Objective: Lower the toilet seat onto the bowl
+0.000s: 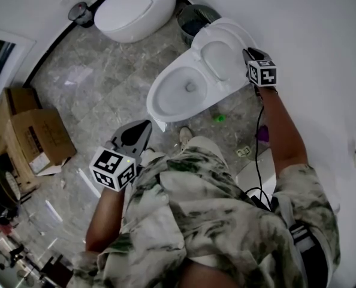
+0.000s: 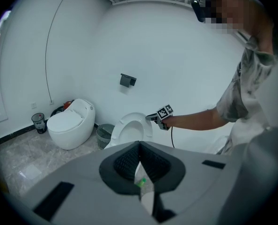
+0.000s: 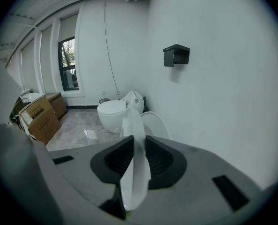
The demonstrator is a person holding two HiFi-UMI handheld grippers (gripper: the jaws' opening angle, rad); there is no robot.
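at arm's length, r gripper [image 1: 252, 56] fingers clamp raised seat [image 3: 135, 168]; l gripper [image 2: 139, 147] fingers together

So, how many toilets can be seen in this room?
2. A closed egg-shaped toilet by the wall; an open toilet in front of the person. More may be hidden behind the person.

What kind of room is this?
Likely a washroom still being fitted out or used for testing, not a home one: an open toilet and an egg-shaped toilet share one tiled floor, with a black wall-mounted paper holder and cardboard boxes nearby.
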